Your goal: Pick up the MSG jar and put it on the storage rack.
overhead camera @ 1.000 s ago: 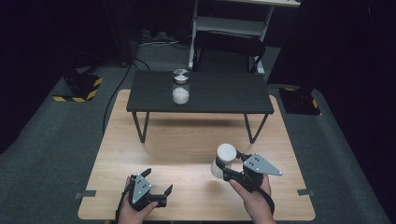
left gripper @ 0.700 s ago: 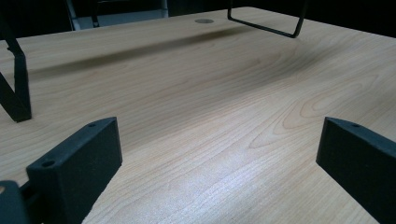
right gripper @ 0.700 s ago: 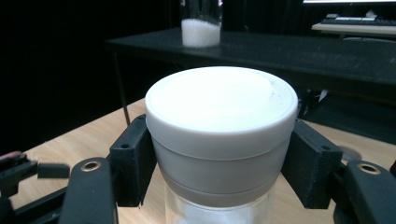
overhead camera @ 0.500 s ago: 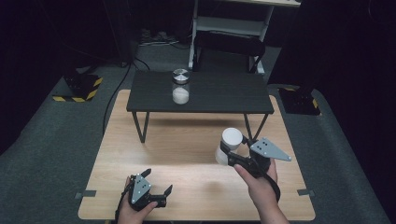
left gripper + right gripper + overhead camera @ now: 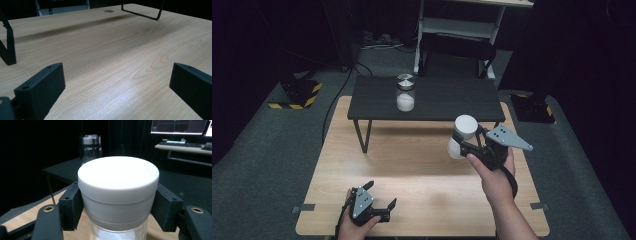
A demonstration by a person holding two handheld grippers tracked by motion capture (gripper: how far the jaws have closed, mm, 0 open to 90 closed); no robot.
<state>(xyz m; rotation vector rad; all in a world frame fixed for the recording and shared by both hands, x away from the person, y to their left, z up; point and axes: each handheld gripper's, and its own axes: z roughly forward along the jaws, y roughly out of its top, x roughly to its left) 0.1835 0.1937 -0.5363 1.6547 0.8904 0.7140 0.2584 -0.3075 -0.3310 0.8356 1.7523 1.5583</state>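
Two black jaws of my right gripper (image 5: pixel 469 145) press on either side of a white-lidded jar (image 5: pixel 461 136), just under the rim of its lid, and in the right gripper view I see the pads flat against the lid's skirt with clear glass and white powder showing below them (image 5: pixel 117 195). I hold the jar clear of the wooden table (image 5: pixel 422 170), over its right half and just in front of the low black table (image 5: pixel 447 97). Its long axis runs close to upright, the lid end up and leaning a little toward the far side, the glass base down toward the wood. My right hand (image 5: pixel 492 172) comes in from the bottom edge, with the grey three-cornered plate above the knuckles. Beyond the jar, on the black table, stands a second jar with a metal lid (image 5: pixel 406 92), upright, white powder filling its lower part; it is well apart from the one I carry. My left gripper (image 5: pixel 379 200) rests near the front edge of the wooden table on the left, jaws spread wide with bare wood between them, as the left gripper view shows (image 5: pixel 117 82).
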